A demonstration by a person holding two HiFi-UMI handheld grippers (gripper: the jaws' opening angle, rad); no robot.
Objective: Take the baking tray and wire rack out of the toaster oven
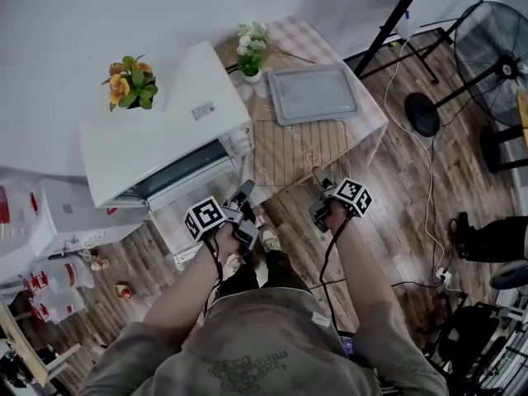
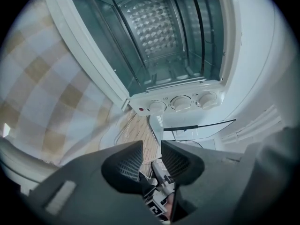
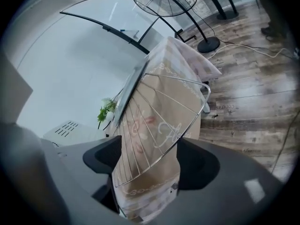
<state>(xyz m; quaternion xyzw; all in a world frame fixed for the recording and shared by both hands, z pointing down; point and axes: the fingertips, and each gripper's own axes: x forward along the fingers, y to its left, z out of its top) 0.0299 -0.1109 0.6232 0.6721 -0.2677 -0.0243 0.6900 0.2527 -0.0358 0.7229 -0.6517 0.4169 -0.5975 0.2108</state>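
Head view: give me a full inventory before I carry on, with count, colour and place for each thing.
tablecloth: one, beige check, centre of view
toaster oven: one, white, left on the tablecloth, door open, nothing inside
baking tray: one, grey, far right of the tablecloth
wire rack: one, silver, flat on the tablecloth in front of the baking tray
orange flowers: one pot, on top of the toaster oven
white flowers: one pot, left of the baking tray
fan: one, black, on the floor at upper right
left gripper: one, black, before the open door, jaws slightly apart, empty
right gripper: one, black, at the wire rack's near edge, jaws wide apart, gripping nothing
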